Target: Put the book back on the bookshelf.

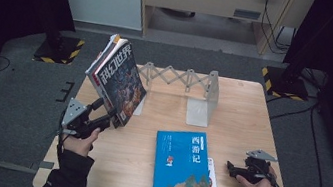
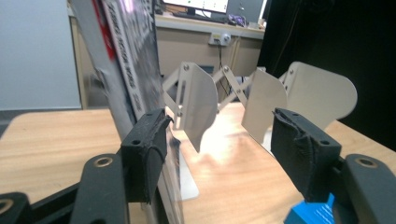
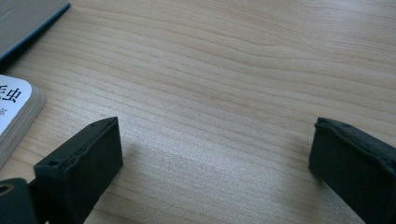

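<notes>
Letting go slowly should keep the magazine (image 1: 117, 76) from sliding down. It leans tilted against the left end of the folding bookend rack (image 1: 181, 81). The left gripper (image 1: 109, 119) sits just in front of the rack, jaws apart, one pad beside the magazine's edge. The right gripper (image 1: 230, 167) rests low, wide open, holding nothing.

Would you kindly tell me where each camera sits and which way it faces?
High view: above the person's side, looking forward and down on the table; both forearms and hands show.
Left gripper view: rides the left gripper, facing the expanding book rack; its jaws stand apart beside the leaning magazines.
Right gripper view: rides the right gripper, facing bare tabletop; jaws apart.
Shared: the blue book appears in all three.
</notes>
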Demonstrator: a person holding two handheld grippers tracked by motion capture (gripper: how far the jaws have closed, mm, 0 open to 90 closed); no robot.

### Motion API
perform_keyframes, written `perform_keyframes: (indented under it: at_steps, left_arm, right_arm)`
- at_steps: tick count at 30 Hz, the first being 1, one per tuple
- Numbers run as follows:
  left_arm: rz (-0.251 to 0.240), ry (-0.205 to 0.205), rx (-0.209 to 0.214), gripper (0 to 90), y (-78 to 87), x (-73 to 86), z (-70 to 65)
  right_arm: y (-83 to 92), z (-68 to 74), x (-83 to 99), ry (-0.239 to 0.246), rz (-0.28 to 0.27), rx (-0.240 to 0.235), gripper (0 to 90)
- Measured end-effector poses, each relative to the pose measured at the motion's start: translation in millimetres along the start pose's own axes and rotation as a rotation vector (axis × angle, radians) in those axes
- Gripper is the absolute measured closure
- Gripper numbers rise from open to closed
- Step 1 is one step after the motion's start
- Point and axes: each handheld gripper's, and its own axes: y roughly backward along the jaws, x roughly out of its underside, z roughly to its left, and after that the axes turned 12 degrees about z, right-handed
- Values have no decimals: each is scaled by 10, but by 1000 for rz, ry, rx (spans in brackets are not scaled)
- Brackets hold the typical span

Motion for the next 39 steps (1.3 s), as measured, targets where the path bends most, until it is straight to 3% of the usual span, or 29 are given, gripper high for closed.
perform_keyframes:
  at_steps: [6, 10, 15, 20, 21, 25, 28, 39]
  left_arm:
    - [36, -16, 30, 332, -41, 119, -81]
    - [64, -23, 49, 314, -79, 181, -119]
    - [123, -33, 79, 299, -173, 272, -199]
    - [172, -16, 117, 296, -241, 340, -259]
    - [194, -30, 128, 296, -279, 373, -303]
    - [235, -65, 147, 295, -344, 423, -395]
    - [271, -67, 167, 283, -397, 472, -457]
    - [407, -117, 243, 261, -620, 642, -727]
  right_arm:
    - [81, -21, 7, 0, 2, 19, 184]
    - [173, -8, -10, -16, -48, 14, 235]
    - [266, 79, -34, -9, -107, -50, 266]
    - [321, 174, -66, -5, -164, -104, 273]
    - [329, 220, -76, -4, -178, -137, 273]
    - [336, 303, -108, 14, -191, -193, 279]
    - [338, 359, -126, 17, -198, -226, 274]
    - [313, 544, -157, 35, -186, -303, 260]
